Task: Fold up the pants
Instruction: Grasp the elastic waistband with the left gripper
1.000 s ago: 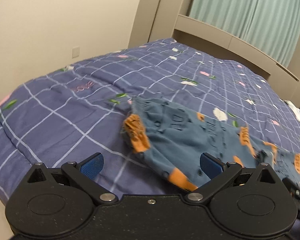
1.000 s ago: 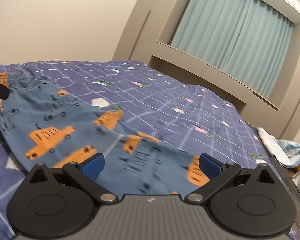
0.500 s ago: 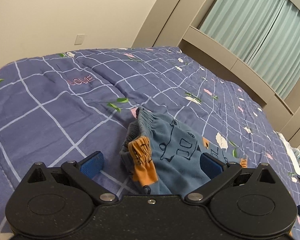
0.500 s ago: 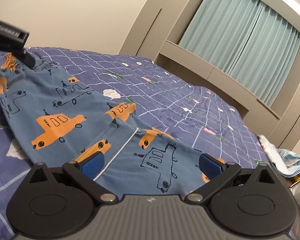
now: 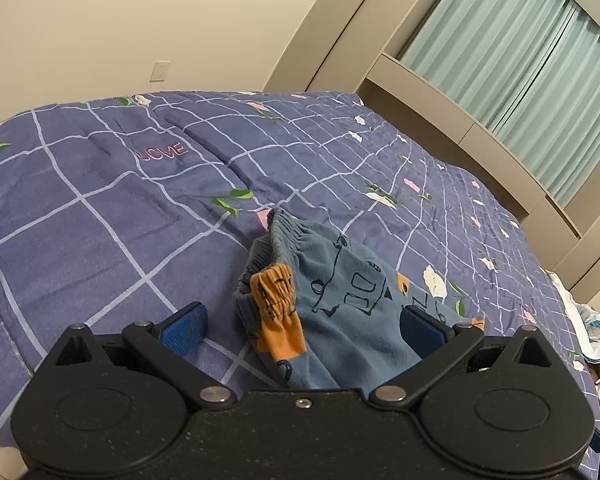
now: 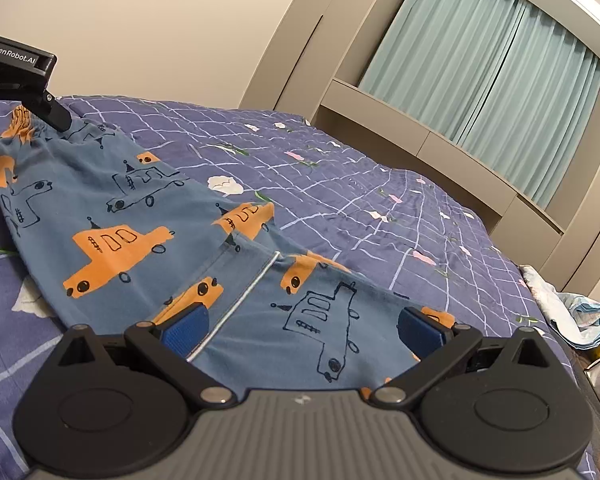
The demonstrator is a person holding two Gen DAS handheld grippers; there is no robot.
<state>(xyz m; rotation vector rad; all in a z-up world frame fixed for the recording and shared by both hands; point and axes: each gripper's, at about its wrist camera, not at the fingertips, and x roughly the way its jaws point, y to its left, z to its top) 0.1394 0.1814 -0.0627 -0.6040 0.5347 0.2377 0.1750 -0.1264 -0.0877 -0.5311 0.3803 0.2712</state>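
Two tools are held spread wide, nothing gripped: the left tool (image 5: 302, 326) at the gathered waistband (image 5: 274, 280), the right tool (image 6: 302, 330) over the truck-print pants (image 6: 140, 216) on the bed quilt (image 6: 380, 184), seemingly for grasping.

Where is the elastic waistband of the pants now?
In the left wrist view the waistband lies bunched on the blue checked quilt, between the open jaws of the left gripper, near the embroidered "LOVE".

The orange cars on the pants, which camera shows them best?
The right wrist view: the pants lie spread out, showing several orange cars. The left wrist view shows mostly the bunched waistband and little of the print.
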